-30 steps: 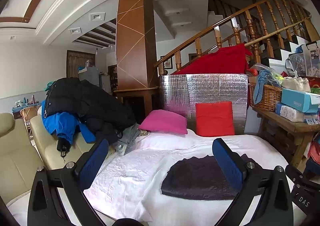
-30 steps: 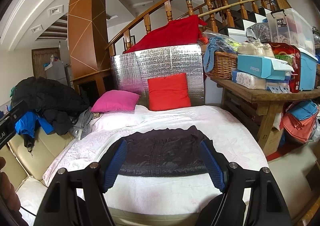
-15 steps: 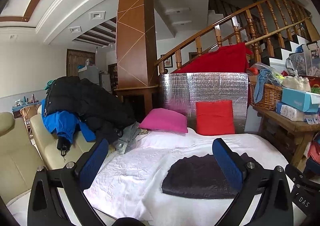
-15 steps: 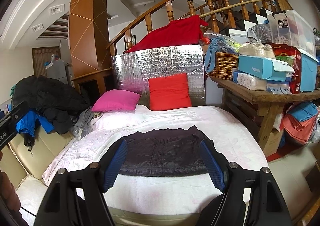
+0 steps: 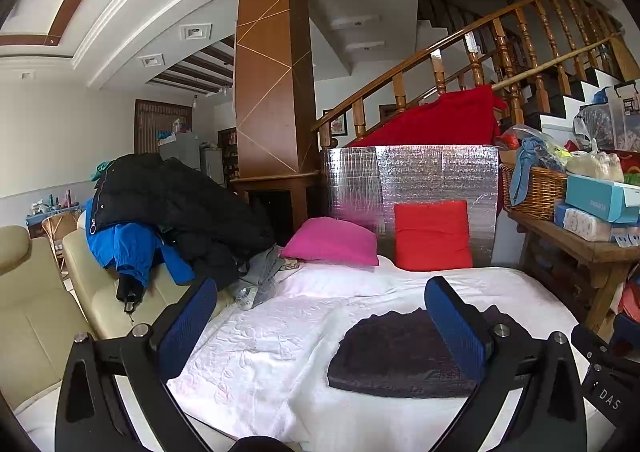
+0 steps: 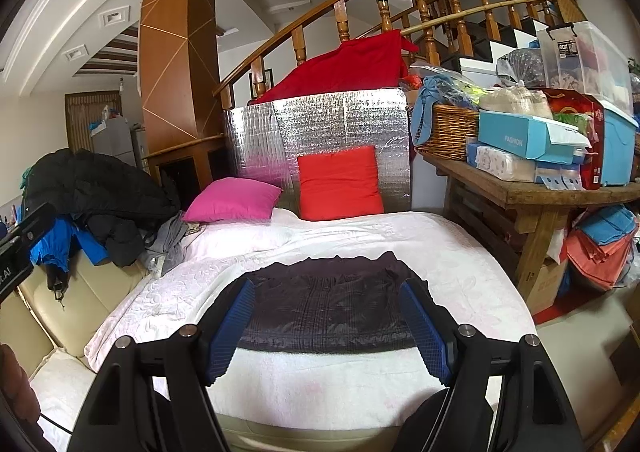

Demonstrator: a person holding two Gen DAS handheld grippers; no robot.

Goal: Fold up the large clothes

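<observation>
A dark folded garment [image 5: 400, 356] lies flat on the white bed cover [image 5: 260, 352]; it also shows in the right wrist view [image 6: 328, 308]. My left gripper [image 5: 320, 324] is open and empty, held above the bed to the left of the garment. My right gripper [image 6: 326, 322] is open and empty, held above the near edge of the garment, with its blue pads [image 6: 420, 328] wide apart. A pile of black and blue jackets [image 5: 160, 212] lies on the beige sofa [image 5: 36, 316] at the left.
A pink pillow [image 5: 332, 242] and a red pillow [image 5: 432, 236] lean at the bed's head against a silver foil board [image 5: 420, 180]. A wooden table [image 6: 540, 196] with a basket and boxes stands to the right. Folded clothes [image 6: 600, 248] sit beneath it.
</observation>
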